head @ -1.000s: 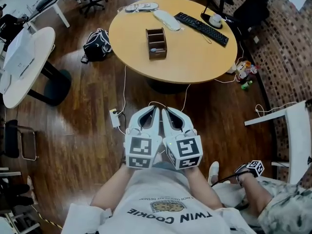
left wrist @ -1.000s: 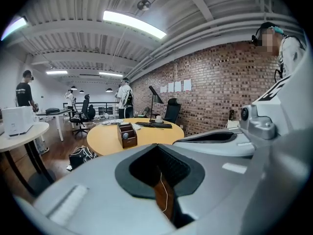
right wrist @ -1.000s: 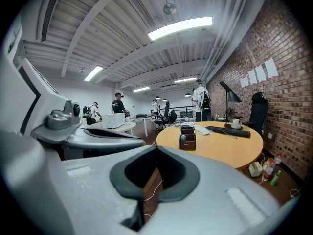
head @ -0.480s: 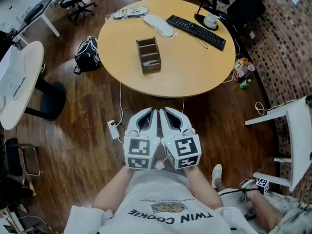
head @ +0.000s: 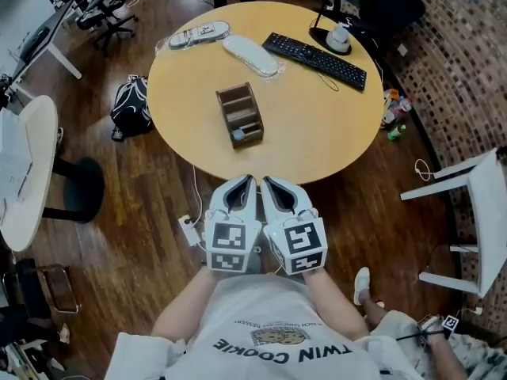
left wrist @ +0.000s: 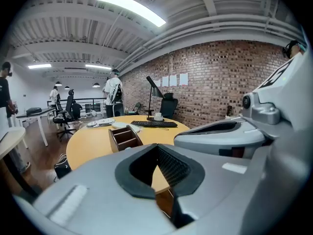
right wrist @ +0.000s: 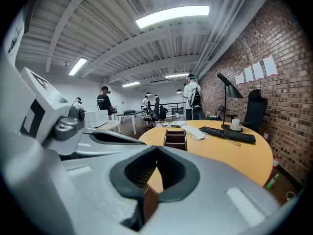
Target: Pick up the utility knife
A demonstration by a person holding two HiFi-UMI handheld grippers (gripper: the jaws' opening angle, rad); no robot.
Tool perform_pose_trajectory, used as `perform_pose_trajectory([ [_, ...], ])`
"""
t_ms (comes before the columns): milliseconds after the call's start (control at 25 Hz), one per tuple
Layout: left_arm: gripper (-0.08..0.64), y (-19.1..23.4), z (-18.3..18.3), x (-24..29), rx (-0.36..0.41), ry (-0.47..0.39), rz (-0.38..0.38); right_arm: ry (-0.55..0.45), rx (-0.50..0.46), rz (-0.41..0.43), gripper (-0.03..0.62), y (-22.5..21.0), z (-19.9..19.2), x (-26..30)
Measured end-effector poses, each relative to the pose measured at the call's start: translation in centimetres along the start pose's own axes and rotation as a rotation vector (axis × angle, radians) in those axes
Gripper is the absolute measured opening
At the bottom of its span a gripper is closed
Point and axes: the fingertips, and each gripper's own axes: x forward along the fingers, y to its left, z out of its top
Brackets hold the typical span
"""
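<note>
Approach to the round tabletop (head: pixel 317 117). My left hand-held gripper (head: pixel 250 180) and right hand-held gripper (head: pixel 267 180) are each pressed together on nothing, side by side just short of the near edge. The wooden desk organizer (head: pixel 238 105) stands mid-table. The small grey item in its nearest compartment I take to be the utility knife (head: pixel 240 134), though it is too small to confirm. Judged handling: light, rigid, smooth-sided, with a blade end to avoid. Best hold: across the handle's flat sides, wherever it clears the compartment wall.
</note>
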Motion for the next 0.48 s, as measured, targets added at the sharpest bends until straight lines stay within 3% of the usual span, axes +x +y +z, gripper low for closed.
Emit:
perform_pose_trajectory([
  [480, 0.016, 7.1, -0.9, 7.3, 0.247, 0.059, -0.083, 0.031, 0.007, -0.087, 0.001, -1.2, 1.0, 6.5],
])
